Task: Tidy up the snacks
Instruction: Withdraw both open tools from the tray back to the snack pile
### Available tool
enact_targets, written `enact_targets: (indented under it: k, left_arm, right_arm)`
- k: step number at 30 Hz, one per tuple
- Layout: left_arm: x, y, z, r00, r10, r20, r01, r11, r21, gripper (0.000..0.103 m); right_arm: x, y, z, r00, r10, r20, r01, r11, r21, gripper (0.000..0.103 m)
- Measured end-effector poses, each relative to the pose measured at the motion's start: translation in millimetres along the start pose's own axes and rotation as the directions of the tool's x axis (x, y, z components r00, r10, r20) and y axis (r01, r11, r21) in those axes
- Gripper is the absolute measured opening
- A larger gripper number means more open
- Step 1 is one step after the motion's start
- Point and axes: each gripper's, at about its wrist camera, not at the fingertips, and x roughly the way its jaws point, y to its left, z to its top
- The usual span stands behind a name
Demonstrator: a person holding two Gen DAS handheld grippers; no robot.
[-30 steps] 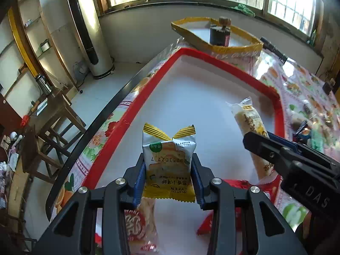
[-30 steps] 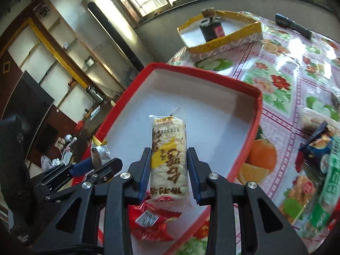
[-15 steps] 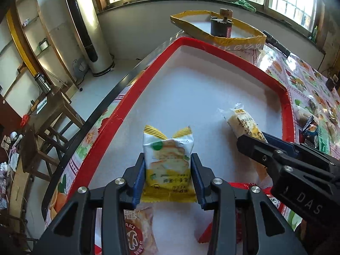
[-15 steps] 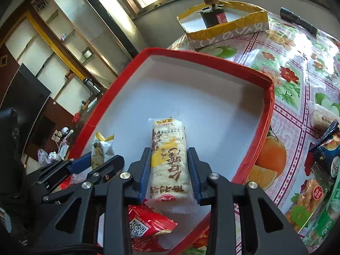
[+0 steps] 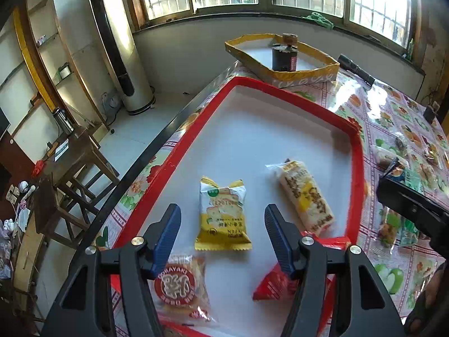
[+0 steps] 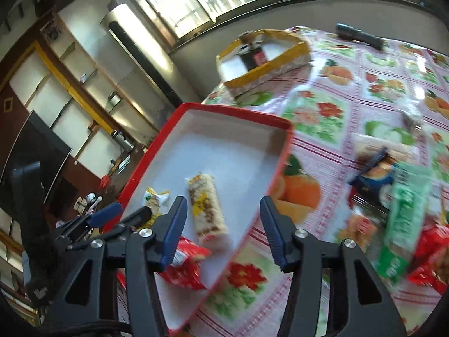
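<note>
While the left gripper [image 5: 223, 229] hangs over the red tray [image 5: 355, 151], its 2 blue fingers [image 5: 167, 229] are spread wide and hold nothing. Between them, flat on the white tray floor, lies the yellow snack pack [image 5: 221, 214]. Just to its right lies the long rice bar [image 5: 306, 195], apart from it. Near the front are the round-logo pack [image 5: 179, 283] and a red pack [image 5: 276, 282] (its top is hidden by a finger). At the right edge of this view is the dark body of the other gripper, out past the tray rim. Far off stands a yellow box [image 5: 306, 74] with a dark jar inside.

From the right wrist view, the right gripper [image 6: 223, 231] is wide open too and empty. It sits above the tray's right rim, and the picture is a bit blurry. The long rice bar [image 6: 207, 209] rests in the tray, a little left of the gap between the fingers. More snacks wait on the flowered tablecloth [image 6: 322, 118]: a green pack [image 6: 404, 221] and a blue pack [image 6: 376, 178] among them.

What could go wrong? A finger dipped low could bump a pack and push it out of line. Those 2 grippers are close, so they could knock together. Soft wrappers may slip or crush if pinched at the edge.
</note>
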Motion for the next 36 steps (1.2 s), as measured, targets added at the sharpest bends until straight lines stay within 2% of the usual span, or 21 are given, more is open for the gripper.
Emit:
enact_targets:
  k: [6, 12, 19, 29, 36]
  left_arm:
    - [-15, -9, -5, 1.000, -0.016, 0.009, 0.016, 1.000, 0.008, 0.062]
    - [-31, -39, -16, 0.994, -0.108, 0.003, 0.107, 0.992, 0.062, 0.065]
    - [-33, -88, -33, 0.980, -0.189, -0.064, 0.197, 0.968, 0.154, 0.065]
    - [-42, -117, -44, 0.976, -0.198, -0.094, 0.214, 0.955, 0.206, 0.066]
    - [-47, -131, -52, 0.970, -0.214, -0.116, 0.236, 0.944, 0.229, 0.068]
  right_arm:
    - [-41, -31, -19, 0.999, -0.041, 0.035, 0.039, 0.997, 0.063, 0.059]
    - [-86, -72, -45, 0.991, -0.121, 0.063, 0.111, 0.983, 0.145, 0.061]
    - [-126, -122, -81, 0.975, -0.213, 0.065, 0.189, 0.946, 0.265, 0.062]
    - [-156, -160, -122, 0.964, -0.263, 0.046, 0.229, 0.904, 0.360, 0.063]
    - [-162, -164, -135, 0.962, -0.271, 0.041, 0.238, 0.901, 0.362, 0.065]
